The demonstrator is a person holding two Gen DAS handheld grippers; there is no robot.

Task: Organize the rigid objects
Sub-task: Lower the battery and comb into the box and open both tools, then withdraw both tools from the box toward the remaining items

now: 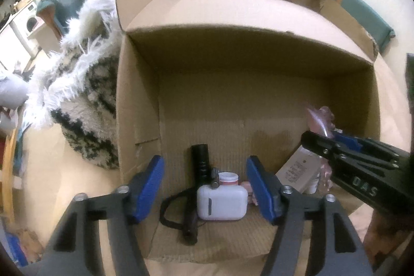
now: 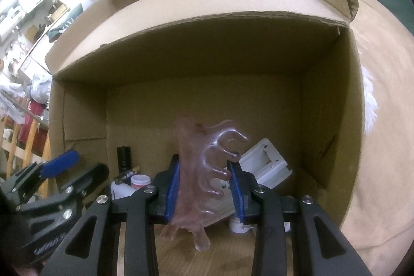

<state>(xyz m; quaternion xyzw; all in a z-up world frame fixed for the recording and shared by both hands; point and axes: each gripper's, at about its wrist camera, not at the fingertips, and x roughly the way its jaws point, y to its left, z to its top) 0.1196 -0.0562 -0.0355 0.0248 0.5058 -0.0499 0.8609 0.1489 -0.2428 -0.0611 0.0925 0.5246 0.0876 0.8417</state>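
Observation:
A large open cardboard box [image 1: 139,105] holds the small items. On its floor lie a black flashlight [image 1: 199,159] with a wrist strap, a white rounded case [image 1: 221,202], a small white-lidded jar [image 1: 228,177] and a thin dark tube [image 1: 214,177]. My left gripper [image 1: 205,164] is open over the white case, its blue pads apart from it. My right gripper [image 2: 202,164] is shut on a translucent pink pronged piece [image 2: 207,159], held above the box floor. A white carton [image 2: 264,162] leans at the right behind it.
A small white bottle [image 2: 238,223] stands under the right gripper. A fluffy white and dark patterned rug [image 1: 85,100] lies left of the box. The box rests on a pale beige surface [image 2: 375,172]. Teal cushions [image 1: 357,4] sit behind it. The far half of the box floor is bare cardboard.

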